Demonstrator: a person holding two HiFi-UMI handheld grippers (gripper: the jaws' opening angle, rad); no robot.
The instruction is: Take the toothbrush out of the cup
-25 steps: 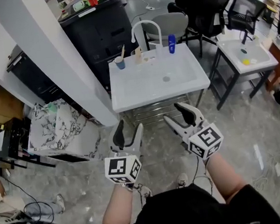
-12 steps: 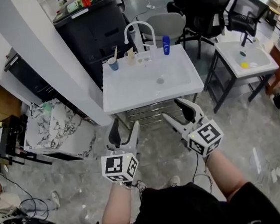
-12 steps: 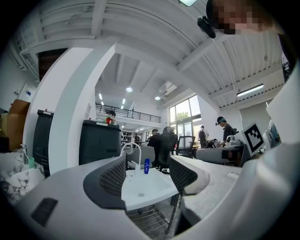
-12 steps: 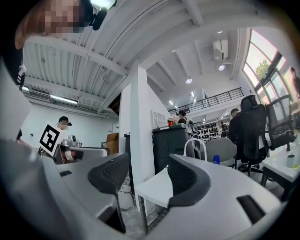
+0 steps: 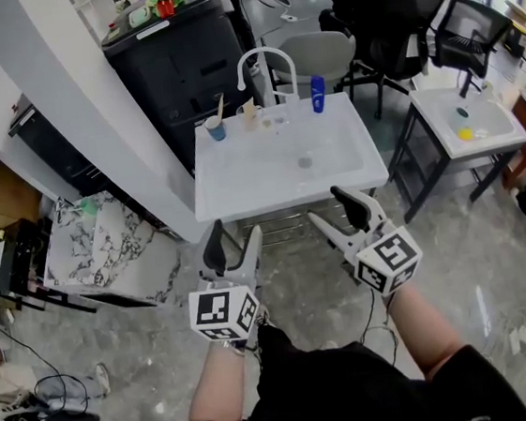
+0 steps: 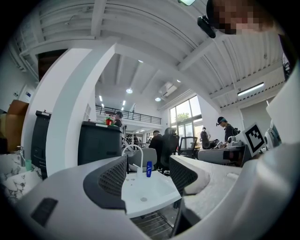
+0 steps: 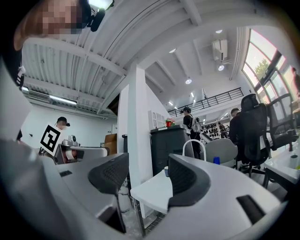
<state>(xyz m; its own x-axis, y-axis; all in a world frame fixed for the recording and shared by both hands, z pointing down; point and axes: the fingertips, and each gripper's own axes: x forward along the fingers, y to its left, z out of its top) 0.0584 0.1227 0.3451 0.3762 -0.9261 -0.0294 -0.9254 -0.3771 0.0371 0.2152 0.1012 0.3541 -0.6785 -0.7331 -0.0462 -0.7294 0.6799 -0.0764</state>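
Though both grippers hang short of the sink's [image 5: 240, 174] front edge, the cup [image 5: 215, 128] stands at its back-left corner. The toothbrush [image 5: 219, 106] stands in it, nearly upright and tipped slightly right. The left gripper [image 5: 236, 234], jaws spread and empty, faces the sink's left half, so it is nearer. The cup lies straight ahead across the basin. The right gripper [image 5: 329, 207], also spread and empty, faces the right half. Since a second ago, both have edged toward the sink.
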